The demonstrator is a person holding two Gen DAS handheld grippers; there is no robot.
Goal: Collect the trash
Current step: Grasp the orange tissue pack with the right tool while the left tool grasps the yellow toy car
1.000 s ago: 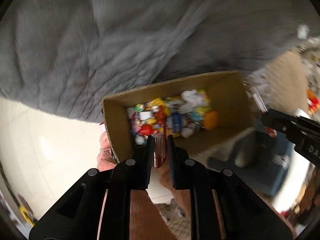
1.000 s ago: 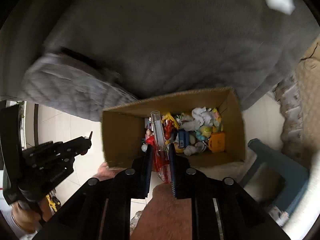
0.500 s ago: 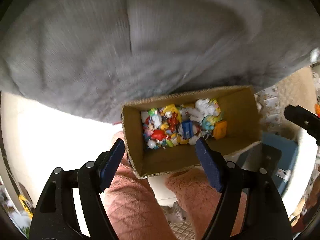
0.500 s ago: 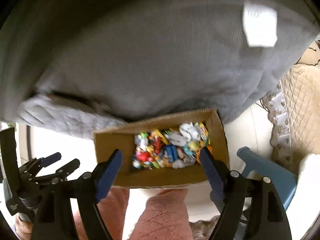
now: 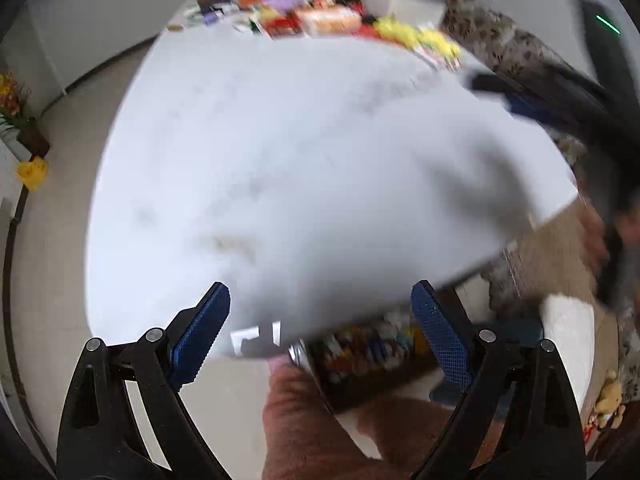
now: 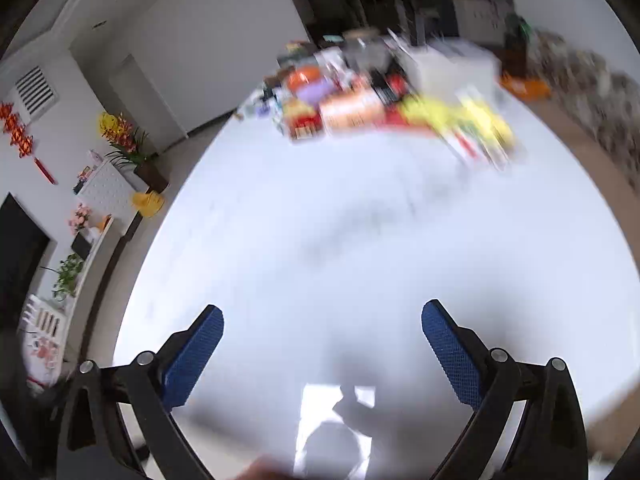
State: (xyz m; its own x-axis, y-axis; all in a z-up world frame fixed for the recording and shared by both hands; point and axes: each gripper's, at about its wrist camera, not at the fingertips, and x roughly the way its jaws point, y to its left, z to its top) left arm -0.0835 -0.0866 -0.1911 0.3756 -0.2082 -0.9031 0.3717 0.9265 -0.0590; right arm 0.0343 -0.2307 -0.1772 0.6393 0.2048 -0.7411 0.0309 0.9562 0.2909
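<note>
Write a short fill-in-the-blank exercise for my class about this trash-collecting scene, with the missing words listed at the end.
1. The pads on the left gripper are coloured ____.
2. Nothing lies between the right gripper jaws, which are ____.
3. The pile of colourful items lies at the ____ end of the white table.

Missing words: blue; opening; far

Home: potted flowers [image 6: 120, 136], red wall ornament [image 6: 20, 136]

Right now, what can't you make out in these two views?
- Clutter at the table's far end: motion blur in both views, no single item readable.
- Box of trash: left view only, mostly hidden under the table edge.
- Other gripper: left view, a dark smear, fingers unreadable.
</note>
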